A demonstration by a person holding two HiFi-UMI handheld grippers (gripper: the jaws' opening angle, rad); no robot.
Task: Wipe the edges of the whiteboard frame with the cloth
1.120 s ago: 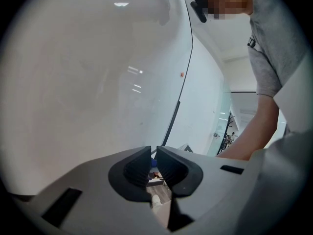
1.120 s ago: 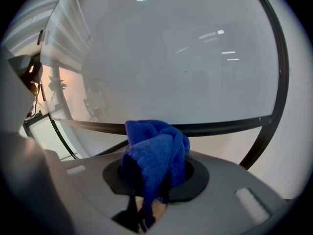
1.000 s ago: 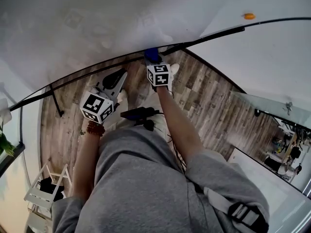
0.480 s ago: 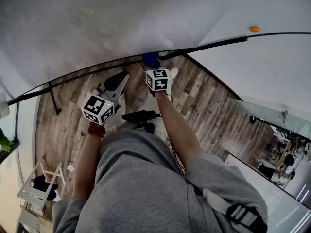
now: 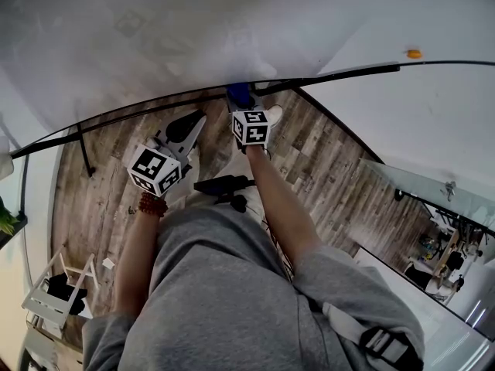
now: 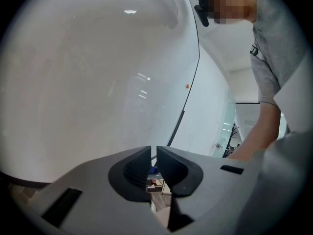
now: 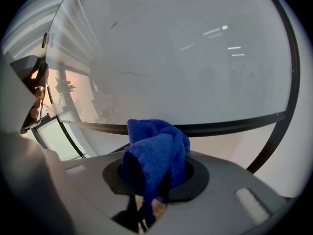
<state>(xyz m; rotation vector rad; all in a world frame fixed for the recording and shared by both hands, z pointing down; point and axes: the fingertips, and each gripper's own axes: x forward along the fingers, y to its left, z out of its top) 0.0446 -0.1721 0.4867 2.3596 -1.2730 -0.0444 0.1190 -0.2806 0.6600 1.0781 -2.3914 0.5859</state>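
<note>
The whiteboard [image 5: 193,29] fills the top of the head view, and its thin black frame [image 5: 155,108] curves along the bottom edge. My right gripper [image 5: 241,100] is shut on a bunched blue cloth [image 5: 240,94], which rests against that lower frame bar. In the right gripper view the cloth [image 7: 156,148] bulges out of the jaws of the right gripper [image 7: 154,158], just below the dark frame bar [image 7: 220,126]. My left gripper [image 5: 189,122] hovers lower left of the frame, shut and with nothing in it. In the left gripper view the left gripper [image 6: 153,153] points along the board beside the frame [image 6: 190,82].
A small orange magnet [image 5: 414,53] sits on the wall right of the board. A black stand leg [image 5: 83,153] reaches the wood floor at left. A white folding rack [image 5: 54,296] stands at bottom left. A black device [image 5: 224,184] lies by the person's feet, and a glass partition [image 5: 418,192] is at right.
The head view has shifted a little. The right gripper with the cloth stays at the bottom frame bar, and the left gripper has barely moved.
</note>
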